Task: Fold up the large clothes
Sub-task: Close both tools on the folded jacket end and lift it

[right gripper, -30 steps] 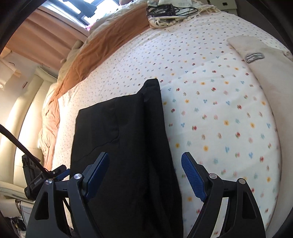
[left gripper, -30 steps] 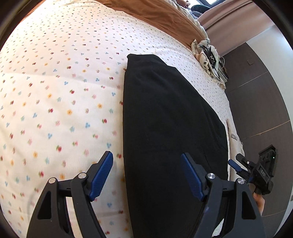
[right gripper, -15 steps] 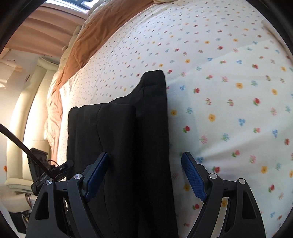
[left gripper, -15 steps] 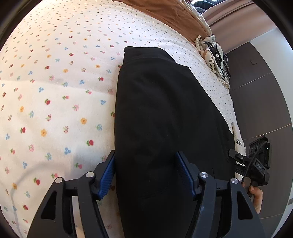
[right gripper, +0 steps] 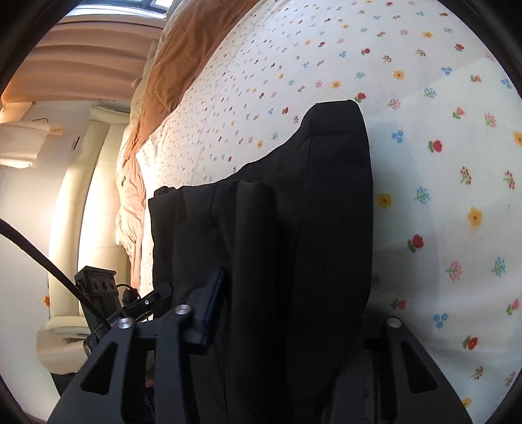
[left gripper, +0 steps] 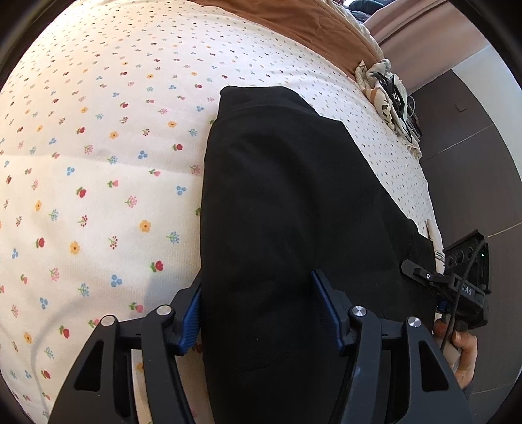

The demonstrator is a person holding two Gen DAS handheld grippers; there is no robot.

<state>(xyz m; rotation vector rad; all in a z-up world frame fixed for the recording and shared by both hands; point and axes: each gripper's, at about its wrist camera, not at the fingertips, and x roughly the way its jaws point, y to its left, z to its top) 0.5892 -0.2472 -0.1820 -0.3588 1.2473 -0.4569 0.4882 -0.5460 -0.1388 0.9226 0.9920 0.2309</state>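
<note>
Both grippers straddle black garment edge | left gripper | right gripper

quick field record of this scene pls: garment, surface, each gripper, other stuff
garment: black garment, partly folded, lying on the bed
surface: floral bedsheet
left gripper: fingers straddle the garment's near edge, not closed
right gripper: fabric bunched between its fingers; closure unclear
other: orange blanket at far end; patterned cloth with cables at bed edge
</note>
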